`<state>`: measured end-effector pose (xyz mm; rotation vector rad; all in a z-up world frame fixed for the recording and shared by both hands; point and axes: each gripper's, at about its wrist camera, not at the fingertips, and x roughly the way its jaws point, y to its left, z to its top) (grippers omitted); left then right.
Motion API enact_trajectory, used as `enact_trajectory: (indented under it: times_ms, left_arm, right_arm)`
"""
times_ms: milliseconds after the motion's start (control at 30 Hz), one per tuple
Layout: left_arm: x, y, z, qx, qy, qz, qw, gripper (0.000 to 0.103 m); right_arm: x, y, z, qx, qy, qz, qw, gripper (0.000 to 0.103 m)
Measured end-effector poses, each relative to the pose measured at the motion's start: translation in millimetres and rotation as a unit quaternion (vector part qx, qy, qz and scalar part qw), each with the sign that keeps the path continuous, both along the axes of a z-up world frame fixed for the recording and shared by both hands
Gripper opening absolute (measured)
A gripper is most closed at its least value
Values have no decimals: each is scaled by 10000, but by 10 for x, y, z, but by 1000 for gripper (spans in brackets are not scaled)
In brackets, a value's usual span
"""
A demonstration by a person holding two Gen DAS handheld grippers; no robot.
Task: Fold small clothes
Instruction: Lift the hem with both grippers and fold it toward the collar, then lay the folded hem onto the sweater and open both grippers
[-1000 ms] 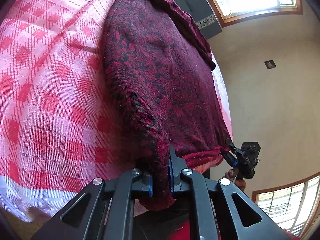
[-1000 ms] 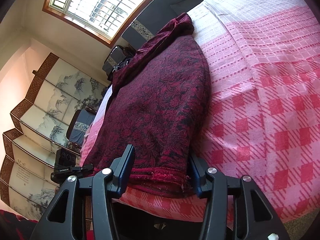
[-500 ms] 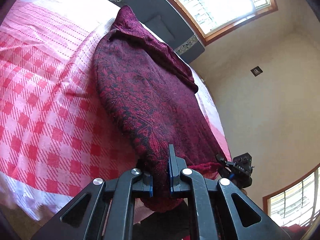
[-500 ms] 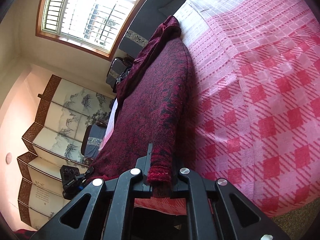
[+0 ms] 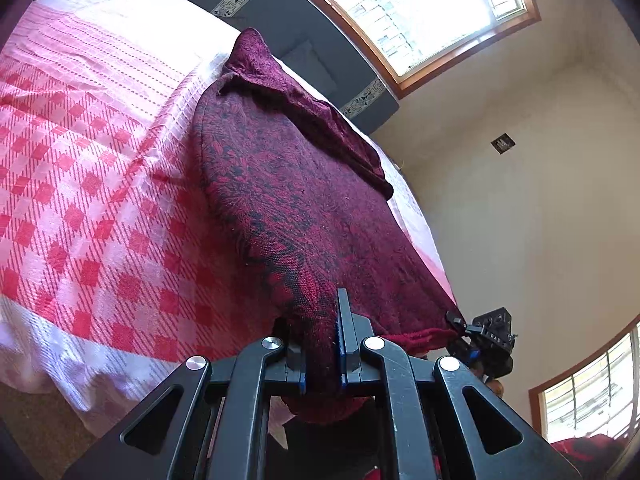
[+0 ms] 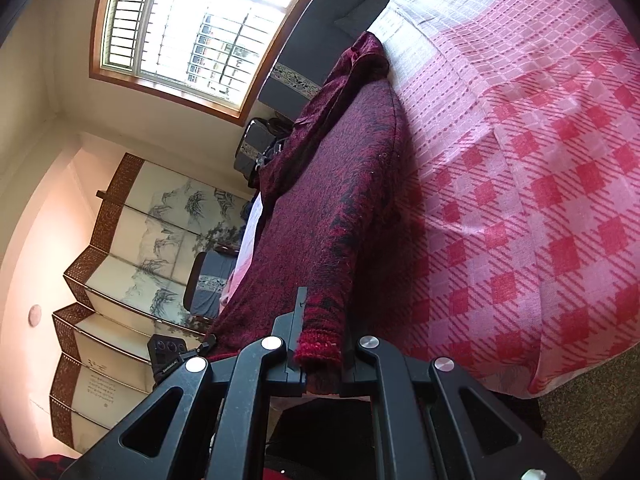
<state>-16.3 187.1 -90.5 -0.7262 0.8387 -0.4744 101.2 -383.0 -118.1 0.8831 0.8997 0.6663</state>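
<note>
Left wrist: both hand-held grippers (image 5: 322, 354) angled down, clamping sweater (image 5: 304, 208) hem.

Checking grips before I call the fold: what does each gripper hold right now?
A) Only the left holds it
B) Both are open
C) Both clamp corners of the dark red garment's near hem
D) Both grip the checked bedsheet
C: the left gripper and right gripper are each shut on a near-hem corner of the dark red garment.

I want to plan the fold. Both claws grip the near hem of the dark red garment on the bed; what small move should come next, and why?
Probably lift both corners and carry them toward the collar. The left claw and right claw each pinch a hem corner of the garment, which lies flat on the bedspread.
</note>
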Motion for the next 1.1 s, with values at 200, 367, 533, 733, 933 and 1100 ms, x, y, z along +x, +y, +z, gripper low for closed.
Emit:
enact_trajectory:
  times_ms: [200,367,533,733,933,1100]
  left_arm:
    - [-266,46,56,113,-80,-317,9994,11]
    - [-531,101,68,-78,-89,-585,9982,11]
    - [-628,146,217,-225,-287,-618,9974,11]
    - [-419,197,524,-480,-641,-480,9956,11]
    - [14,232,825,-566,-894,-308,9939,11]
    - [497,225,986,-598,-947,-191,9935,11]
  right_arm:
    - [-167,-32,27,28,57,-4,10000,8]
    - [-352,-26,-83,94,242,-37,9997,8]
    - [-393,-77,7,127,184,-106,9997,8]
    - [-113,-36,335,127,-144,-78,9998,8]
    - [341,-19,631,122,-395,-42,9991,8]
    - [840,-9,782,56,-528,-23,9986,8]
